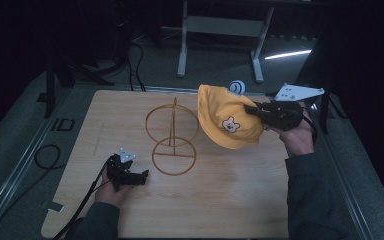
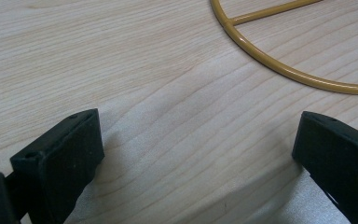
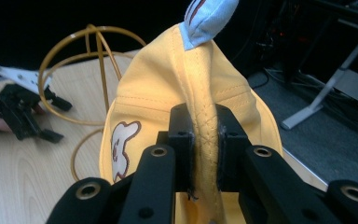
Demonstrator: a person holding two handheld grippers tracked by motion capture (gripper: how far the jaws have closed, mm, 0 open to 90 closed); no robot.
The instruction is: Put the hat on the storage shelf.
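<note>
The right gripper (image 3: pixel 204 154) has its jaws pinched tight on a fold of the one yellow cloth cap with a bear face patch (image 1: pixel 225 122), holding it in the air over the far right part of the pale wooden table (image 1: pixel 230 205). A light blue piece (image 1: pixel 236 86) sticks up from the cap's far edge. Just left of the cap stands a single gold wire stand (image 1: pixel 172 137): two rings, one upright and one flat on the table, joined by a thin post. The cap hangs close beside the upright ring. The left gripper (image 1: pixel 139 177) rests on the table near the flat ring, jaws spread wide, nothing between them. Beyond the table, a grey metal frame (image 1: pixel 220 35) stands on the dark floor
</note>
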